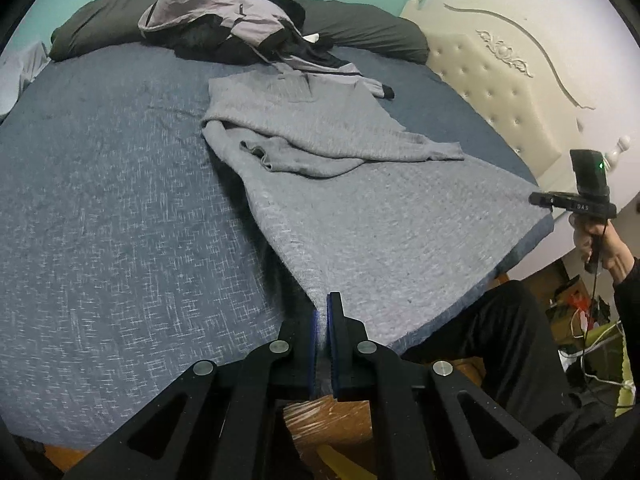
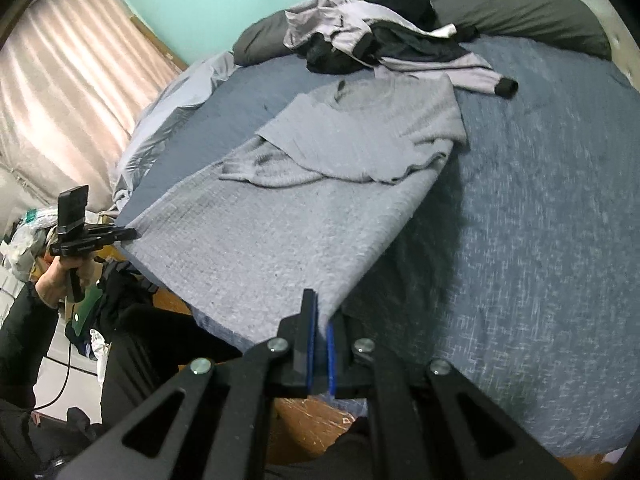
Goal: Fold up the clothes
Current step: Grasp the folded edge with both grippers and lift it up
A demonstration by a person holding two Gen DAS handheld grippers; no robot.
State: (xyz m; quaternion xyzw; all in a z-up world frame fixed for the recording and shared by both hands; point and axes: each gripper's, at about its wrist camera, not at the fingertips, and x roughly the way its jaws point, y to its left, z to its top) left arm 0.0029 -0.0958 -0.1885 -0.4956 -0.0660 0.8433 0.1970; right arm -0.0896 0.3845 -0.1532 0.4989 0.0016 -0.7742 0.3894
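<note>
A grey knit sweater [image 1: 360, 208] [image 2: 280, 216] lies spread over the blue bed, its sleeves folded across the chest. The hem is raised off the mattress and stretched between both grippers. My left gripper [image 1: 323, 320] is shut on one hem corner, grey cloth pinched between its blue pads. My right gripper [image 2: 320, 320] is shut on the other hem corner. Each view shows the other gripper off to the side: the right one [image 1: 576, 204] in a hand, the left one [image 2: 92, 240] likewise.
A heap of lilac and black clothes [image 1: 232, 24] [image 2: 380, 36] sits at the far end against a dark pillow [image 1: 360, 28]. A cream tufted headboard [image 1: 500, 80] stands at the right. The blue bedspread [image 1: 100, 220] [image 2: 540, 240] shows on both sides. The person's dark trousers [image 1: 500, 340] and a wooden floor are below.
</note>
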